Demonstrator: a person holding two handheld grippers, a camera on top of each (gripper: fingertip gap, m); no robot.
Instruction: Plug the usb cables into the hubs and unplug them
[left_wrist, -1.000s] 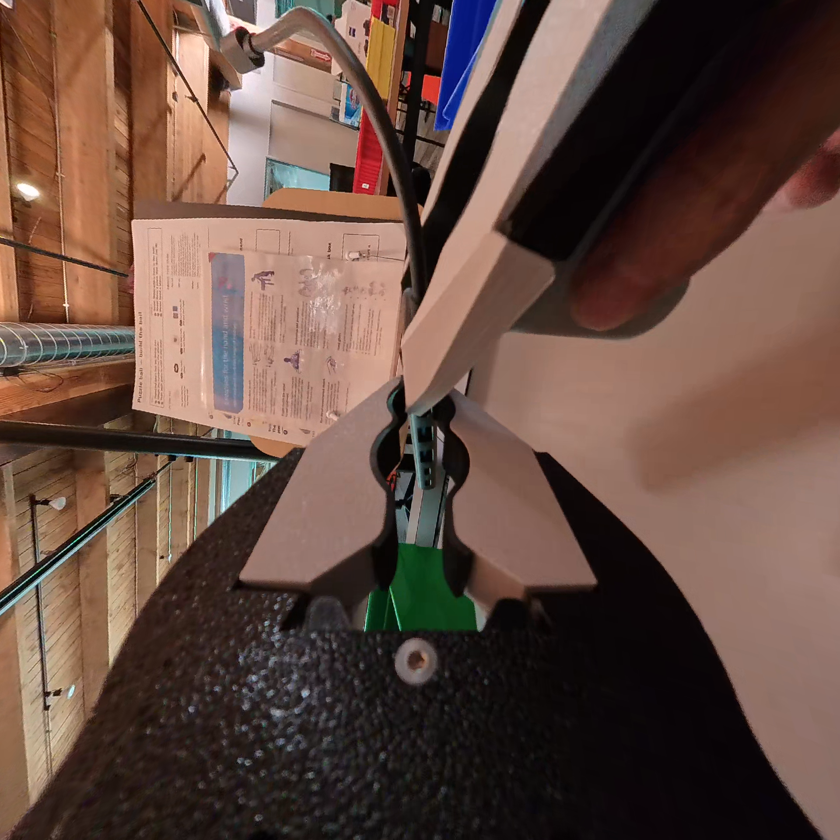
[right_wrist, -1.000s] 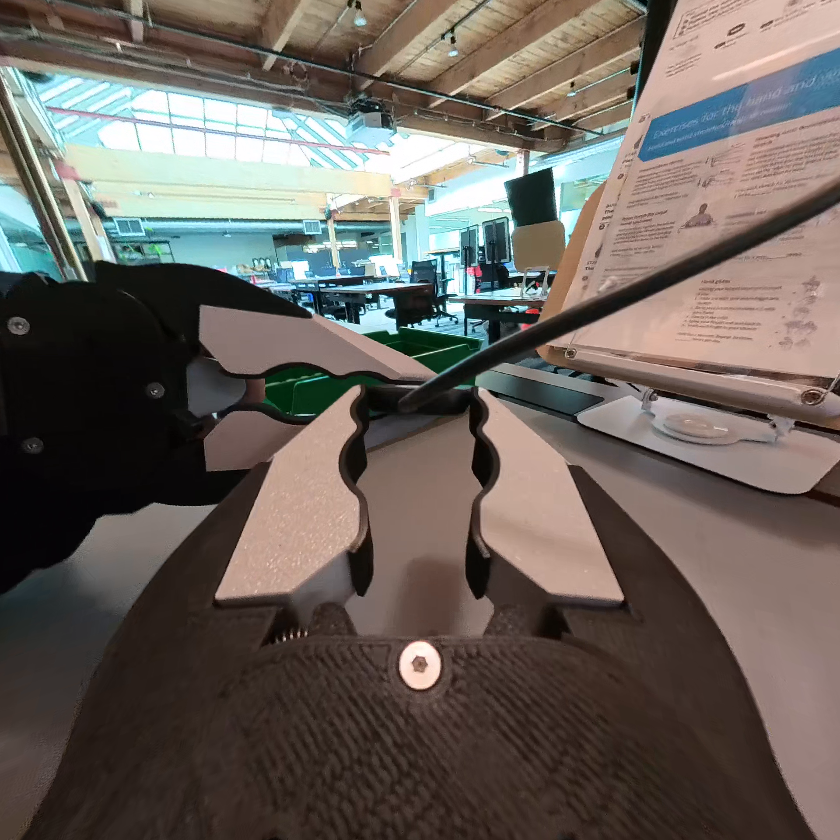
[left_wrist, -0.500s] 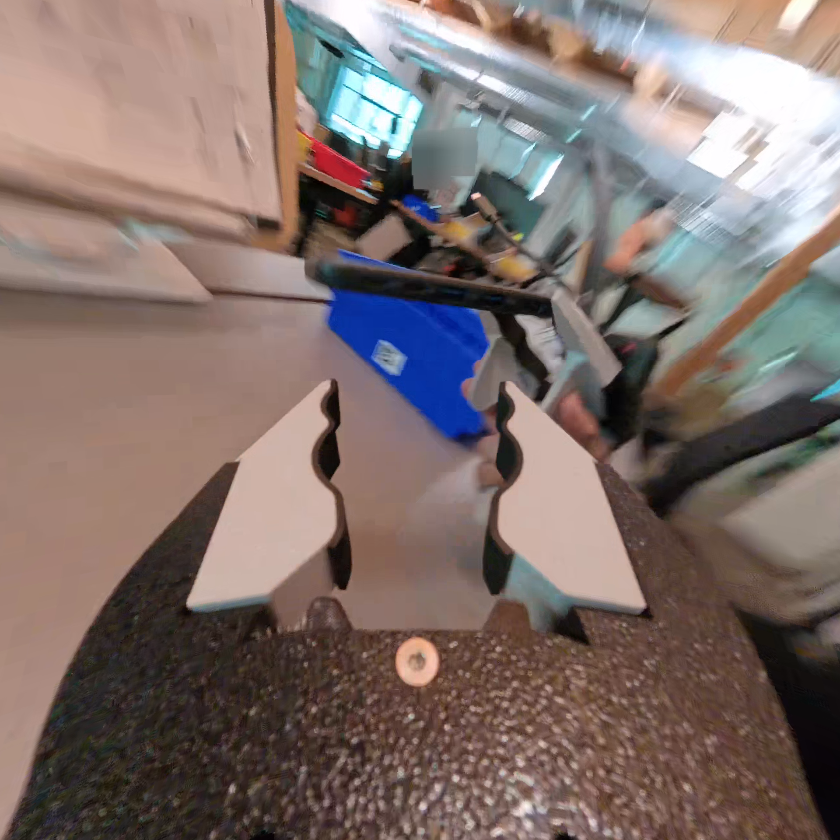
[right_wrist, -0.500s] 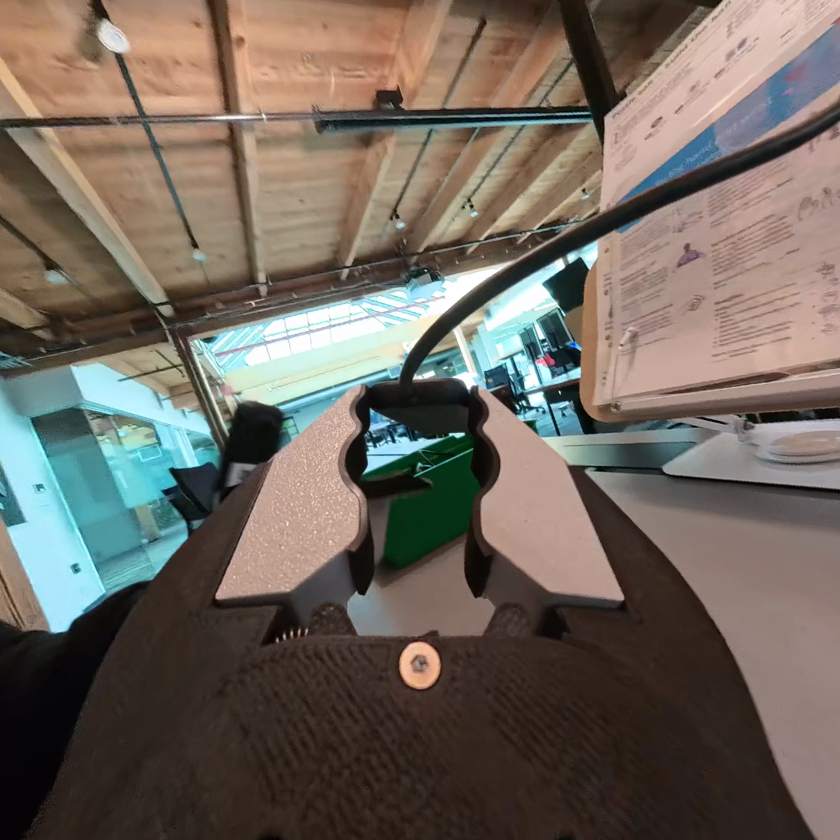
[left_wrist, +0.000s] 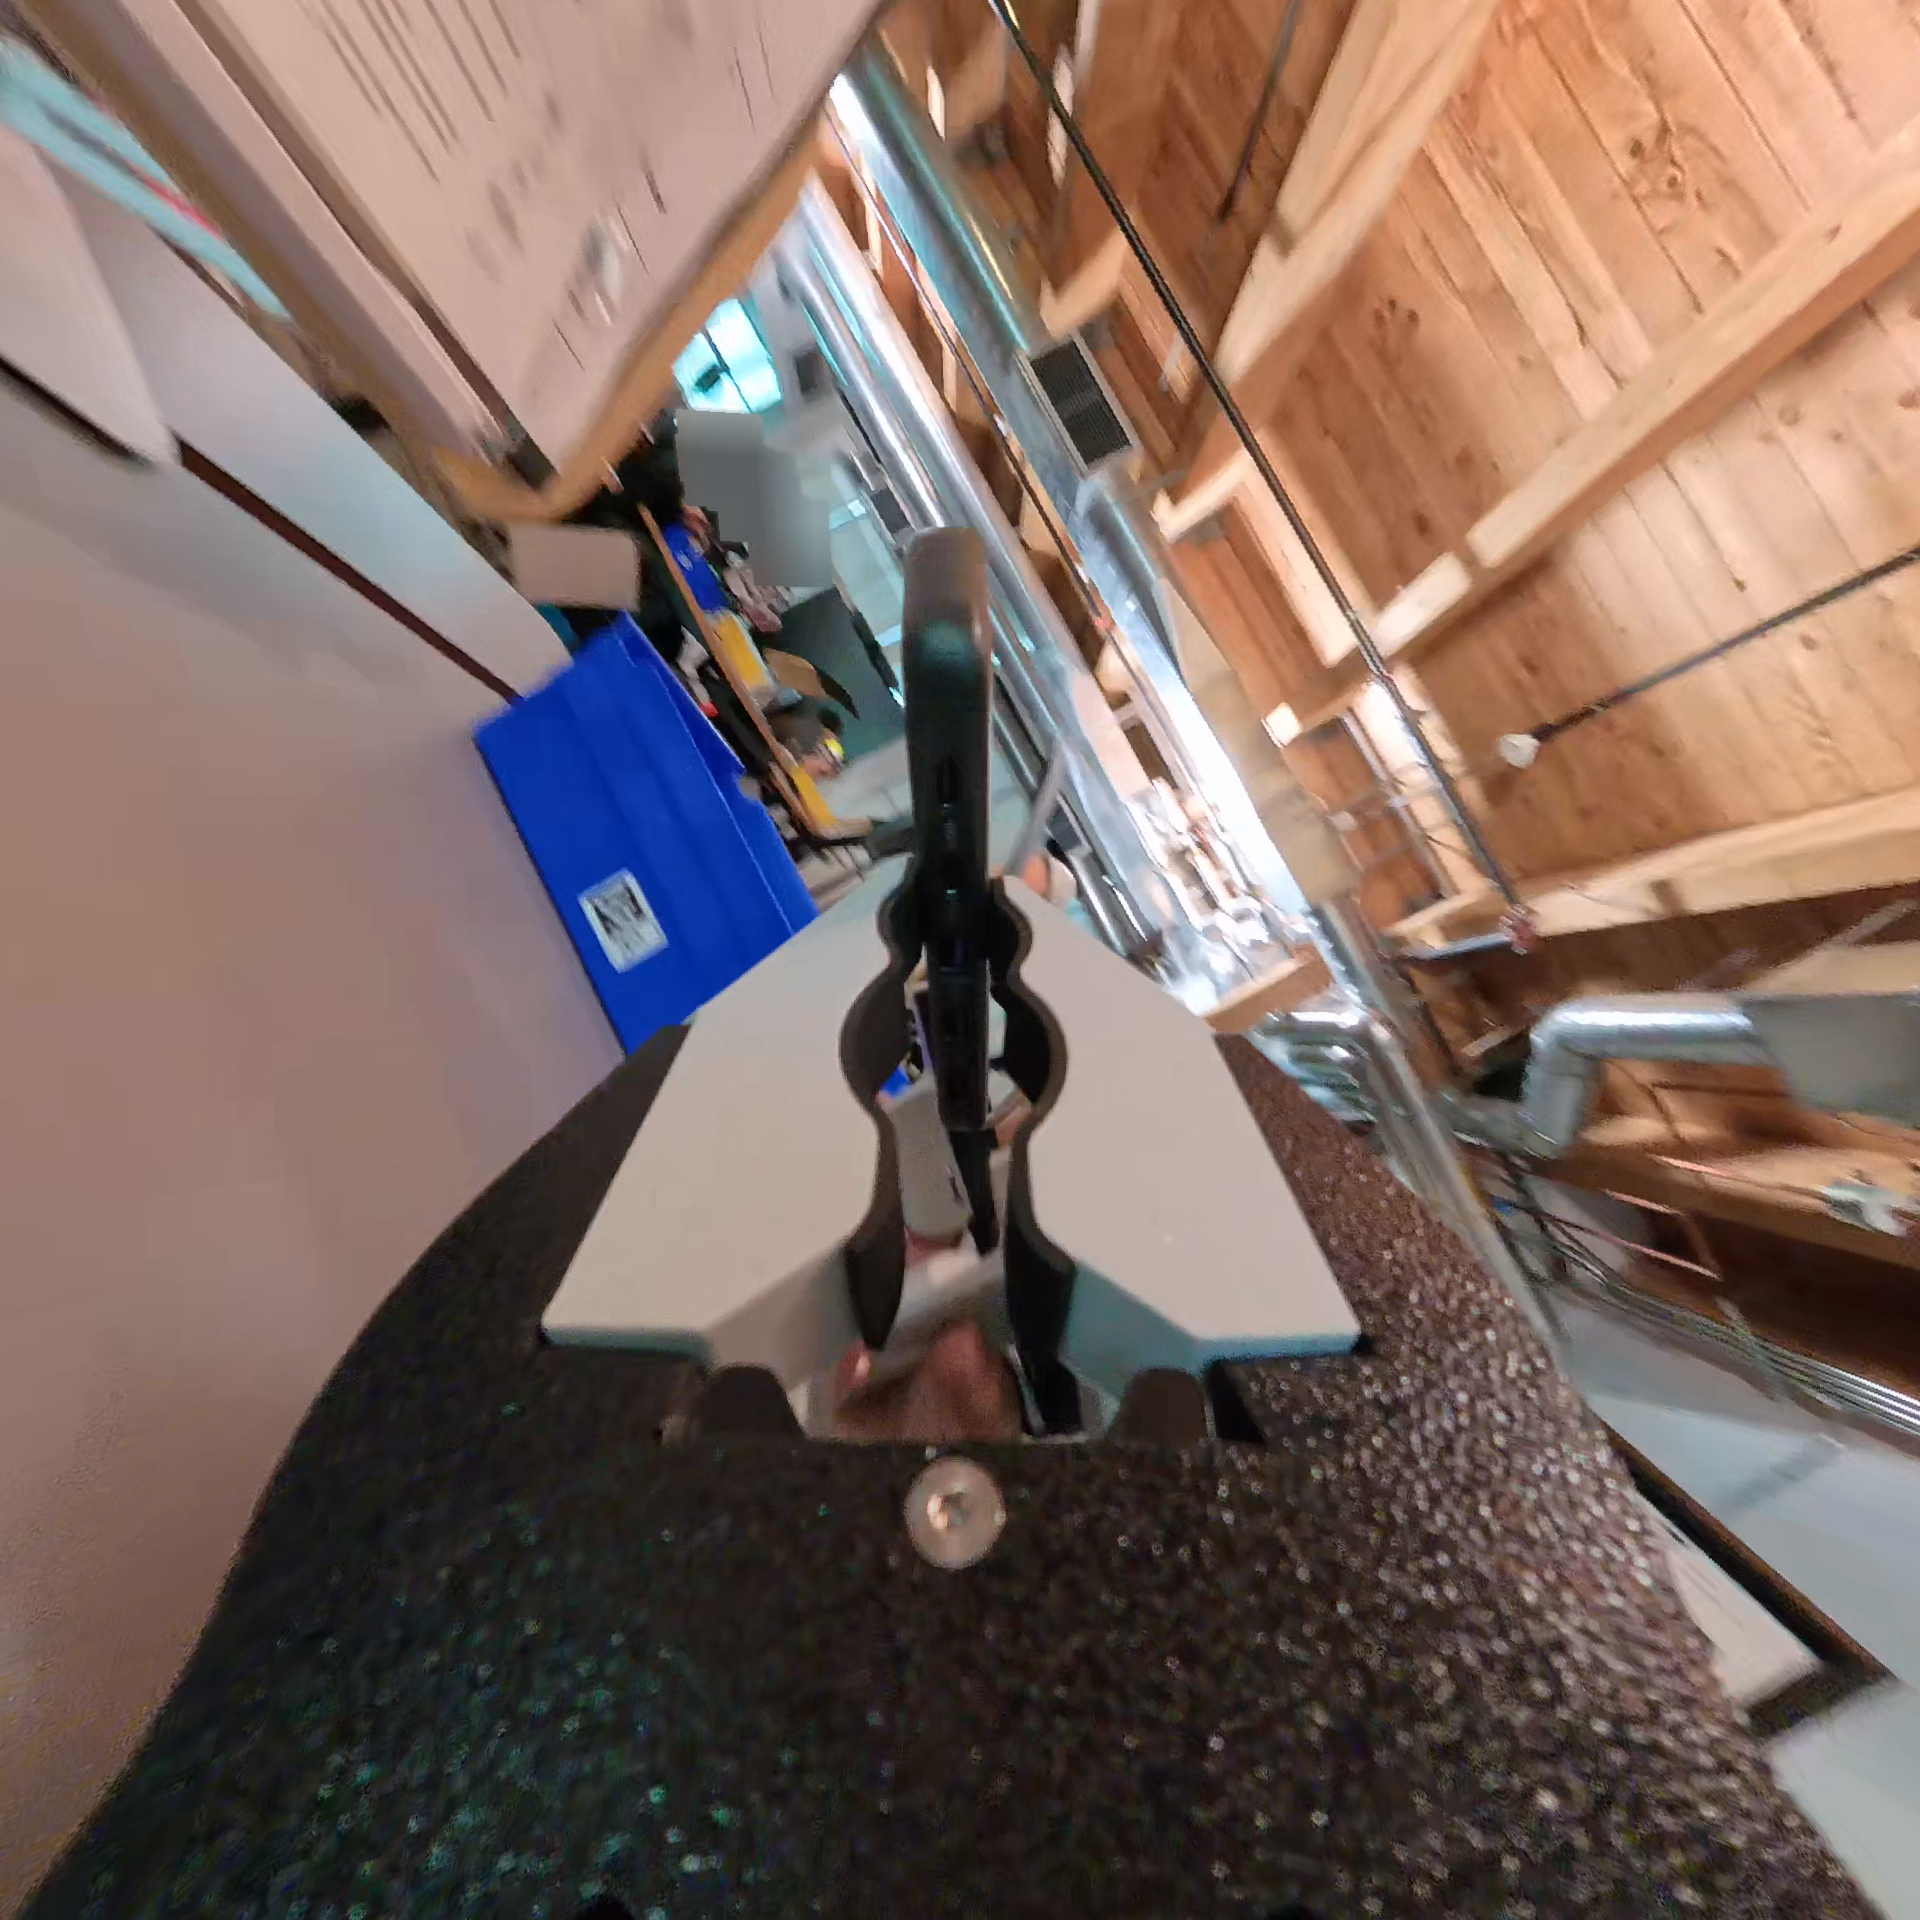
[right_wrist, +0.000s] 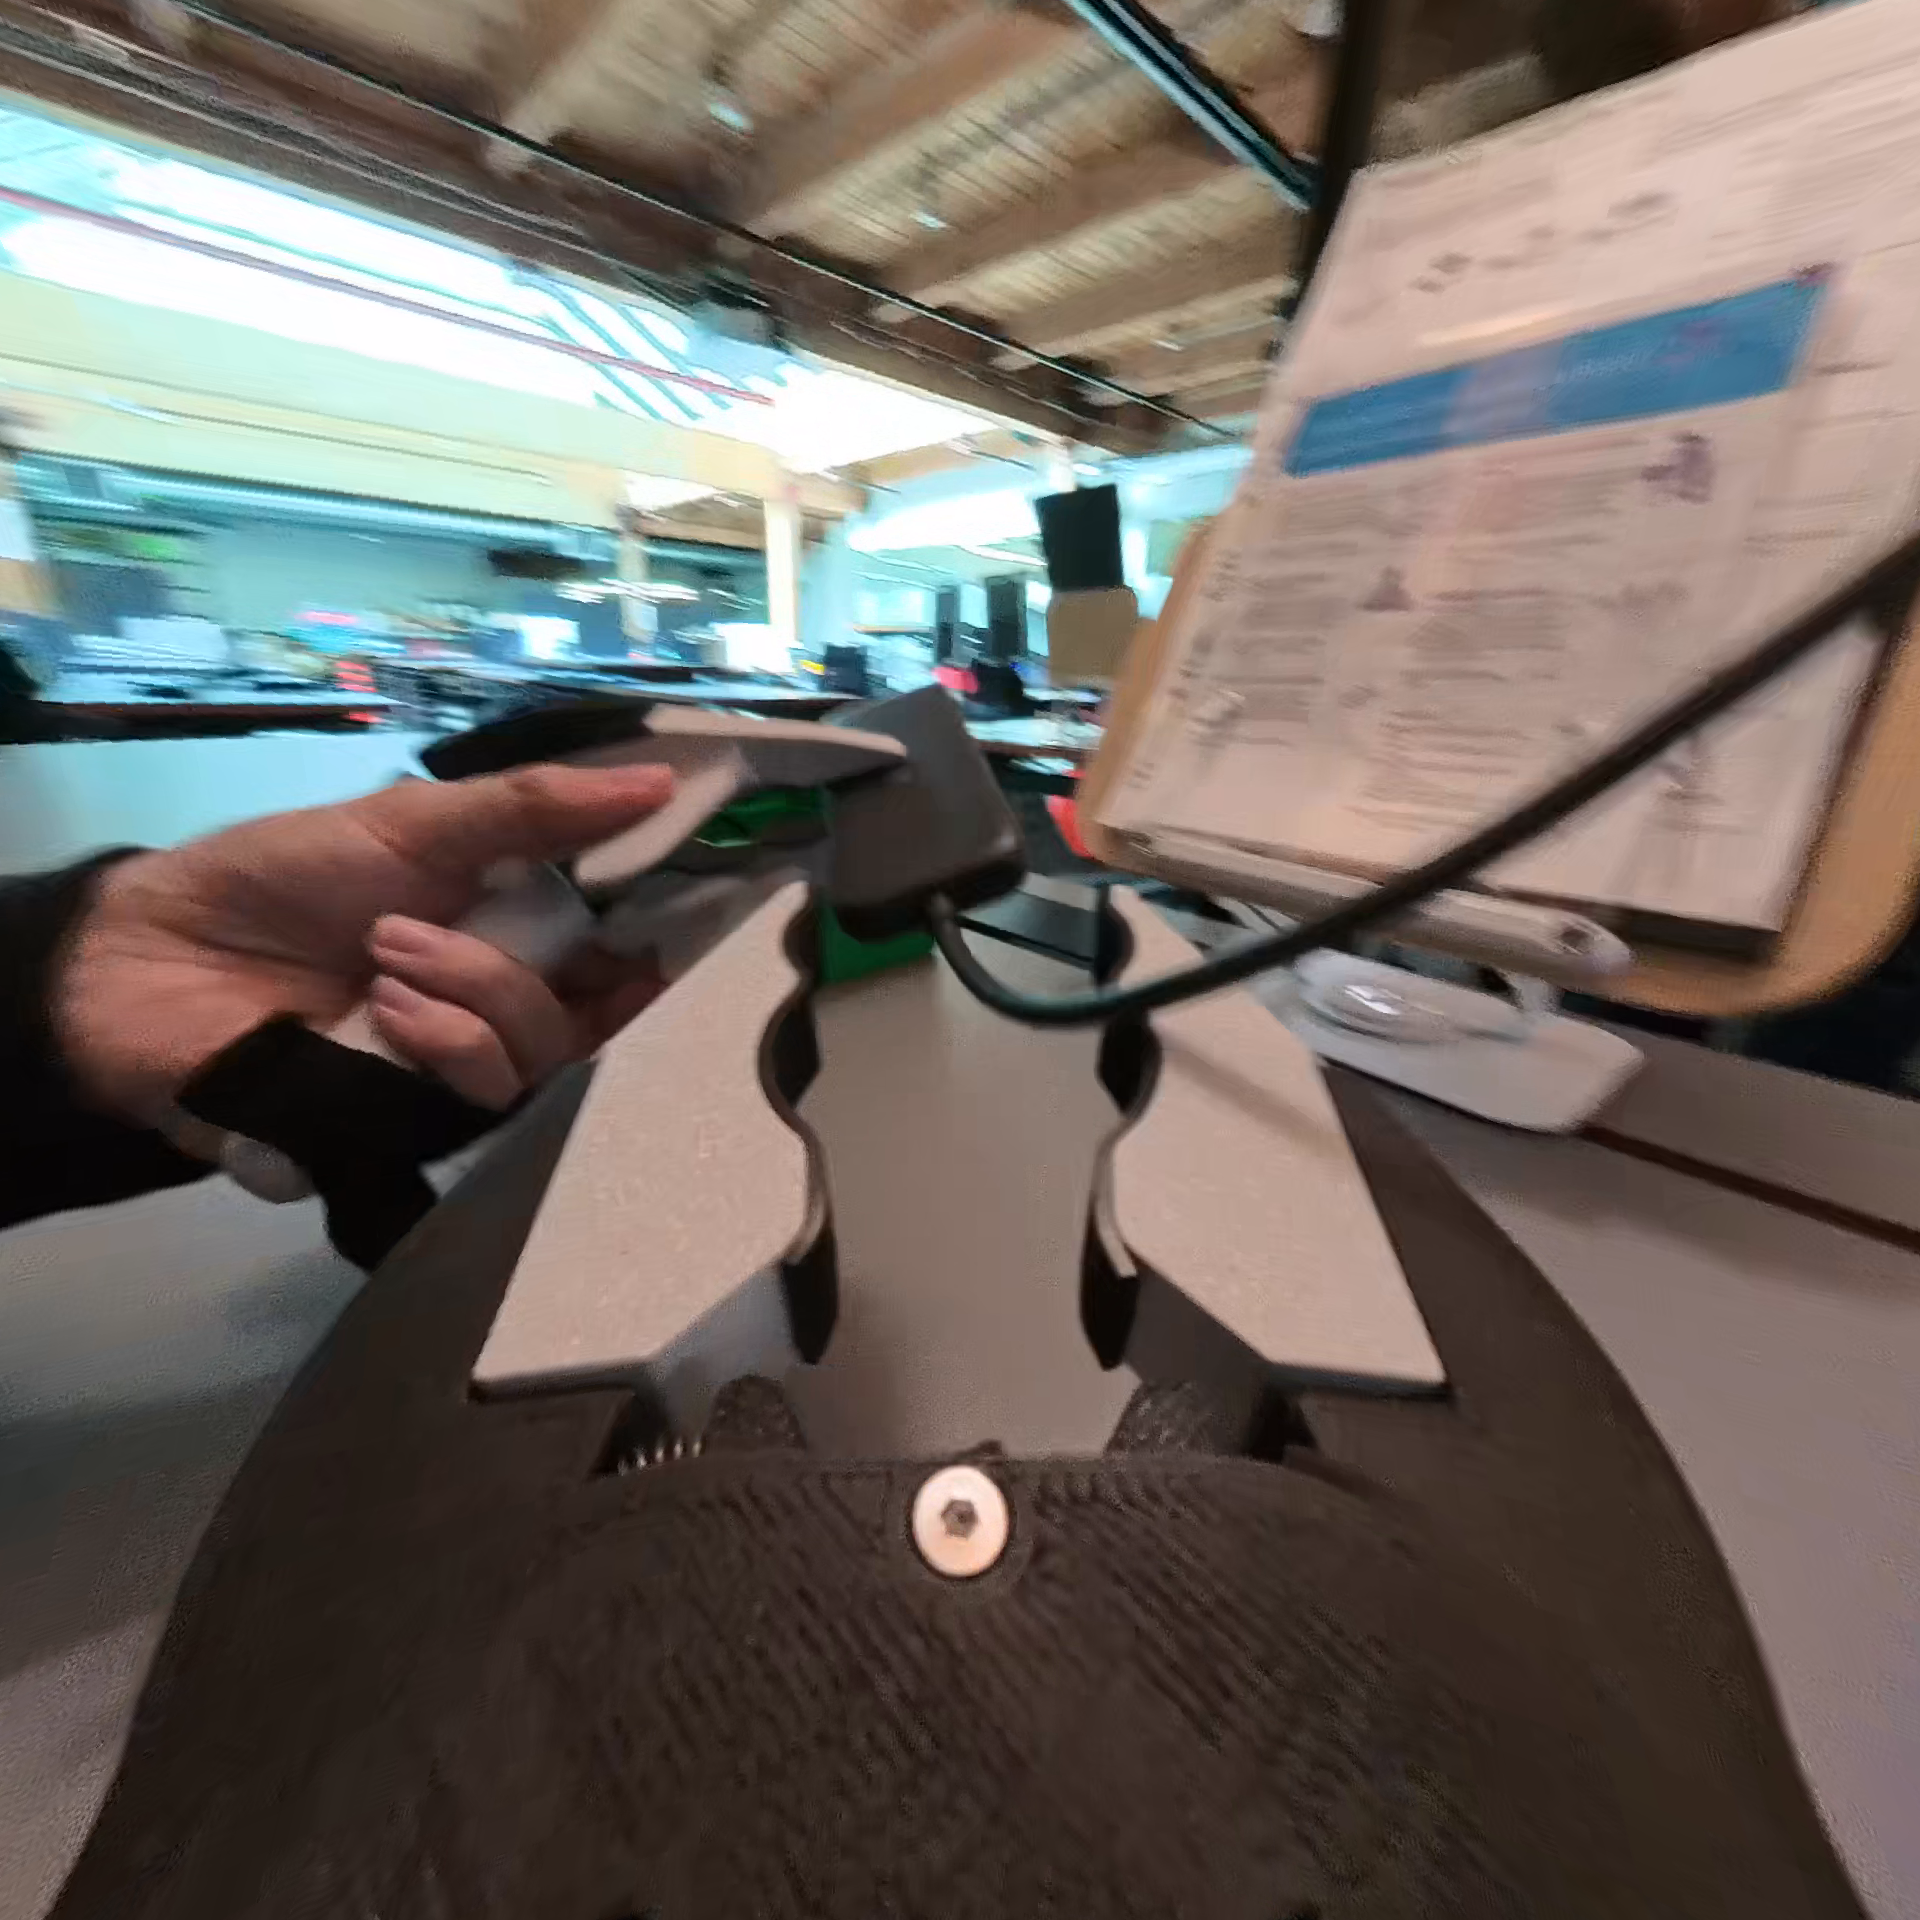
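In the left wrist view my left gripper (left_wrist: 951, 904) is shut on a slim dark USB hub (left_wrist: 943, 727), seen edge-on and sticking out past the fingertips. The right wrist view shows the same grip from the side. The left gripper's fingers (right_wrist: 769, 750) clamp the grey hub (right_wrist: 914, 800), and a hand (right_wrist: 312, 935) holds that gripper. The hub's black cable (right_wrist: 1455, 862) hangs from its near end and loops across between my right fingertips without being pressed. My right gripper (right_wrist: 956, 914) is open and empty, just below the hub, over the table (right_wrist: 956, 1143).
A document stand with a printed sheet (right_wrist: 1507, 623) stands at the right on a white base (right_wrist: 1475, 1060). A green bin (right_wrist: 873, 940) lies behind the hub. A blue bin (left_wrist: 644, 831) sits at the table's far edge in the left wrist view.
Half a second ago my right gripper held the hub and my left was open. Now the left has shut on the hub and the right has opened and let it go.
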